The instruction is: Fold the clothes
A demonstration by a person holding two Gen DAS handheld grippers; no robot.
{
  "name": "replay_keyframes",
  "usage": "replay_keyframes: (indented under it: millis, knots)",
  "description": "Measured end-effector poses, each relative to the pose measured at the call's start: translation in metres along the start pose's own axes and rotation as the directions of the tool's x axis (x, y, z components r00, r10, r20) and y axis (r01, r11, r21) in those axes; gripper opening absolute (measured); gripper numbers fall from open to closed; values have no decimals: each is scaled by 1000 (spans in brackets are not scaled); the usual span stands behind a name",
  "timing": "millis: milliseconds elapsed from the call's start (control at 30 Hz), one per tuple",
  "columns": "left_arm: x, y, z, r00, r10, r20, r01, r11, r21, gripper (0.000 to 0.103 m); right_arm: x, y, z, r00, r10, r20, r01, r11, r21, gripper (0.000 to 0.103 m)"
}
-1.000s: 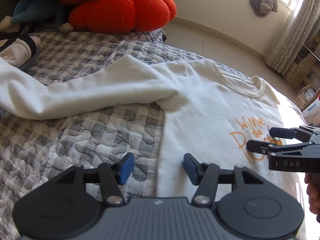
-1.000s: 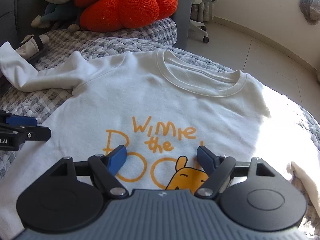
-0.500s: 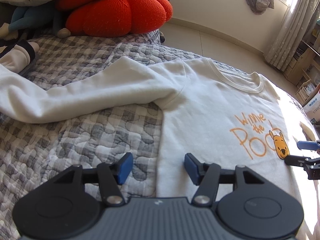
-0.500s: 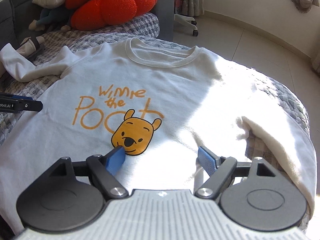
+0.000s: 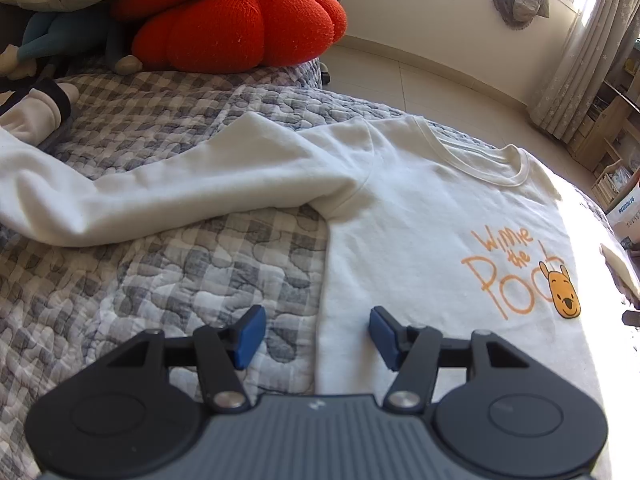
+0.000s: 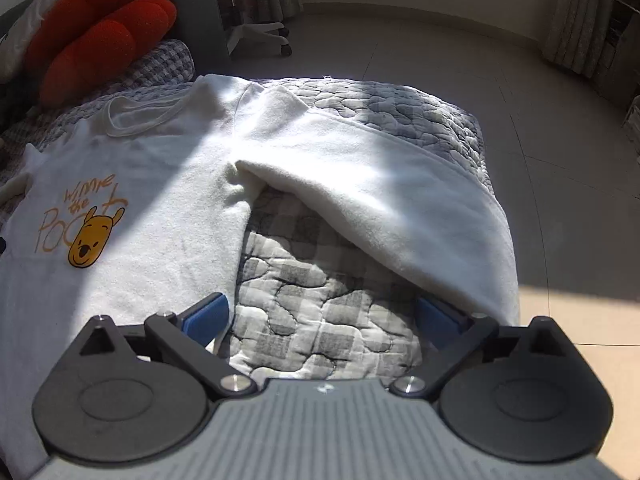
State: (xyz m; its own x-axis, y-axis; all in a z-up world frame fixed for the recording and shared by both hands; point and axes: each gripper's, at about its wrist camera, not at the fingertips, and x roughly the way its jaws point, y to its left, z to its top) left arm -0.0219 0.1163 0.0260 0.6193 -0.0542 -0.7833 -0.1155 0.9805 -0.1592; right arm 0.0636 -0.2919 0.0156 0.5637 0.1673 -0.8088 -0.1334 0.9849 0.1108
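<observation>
On the bed (image 5: 168, 276) a white sweatshirt (image 5: 432, 216) lies flat, its right sleeve (image 6: 380, 200) running far-to-near just beside the right claw (image 6: 320, 320), whose jaws have just been opening and are empty, while the left claw (image 5: 314, 338), half open, straddles the left hem.
</observation>
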Motion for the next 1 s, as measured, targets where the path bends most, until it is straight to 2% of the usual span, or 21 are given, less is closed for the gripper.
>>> replay_keyframes:
  millis: [133,233,300,367,500,600,733,833,867,967,1000]
  knots:
    - [0,-1,0,1000,4,-1,-4,1000,-1,60,-4,-32,-5,998,-59,8,58,988,144,97]
    - [0,-2,0,1000,4,-2,-4,1000,0,60,-11,-36,0,994,-105,21,98,976,196,90]
    - [-1,0,1,1000,-4,-10,4,1000,-11,60,-19,-27,5,990,-134,53,122,976,178,89]
    - [-4,9,6,999,-38,-23,36,998,-60,60,-25,-14,12,987,-137,90,124,983,135,87]
    - [-23,40,15,998,-57,25,61,982,-179,60,-34,18,26,981,-115,154,107,992,62,87]
    - [-40,77,22,997,-46,64,63,953,-298,60,-35,39,34,981,-81,174,81,997,9,87]
    - [-70,136,28,990,-27,136,88,881,-466,60,-29,66,39,983,-48,178,59,997,-56,87]
    - [-94,173,33,975,46,218,78,846,-527,58,-25,84,40,984,-31,176,49,994,-101,87]
    - [-101,182,35,967,88,241,56,844,-534,57,-24,88,39,984,-27,175,47,992,-113,87]
    - [-121,206,38,926,222,306,-18,835,-550,49,-19,105,37,986,-22,165,48,986,-158,87]
    - [-126,208,40,910,253,327,-39,840,-541,48,-17,109,36,987,-23,160,51,984,-172,87]
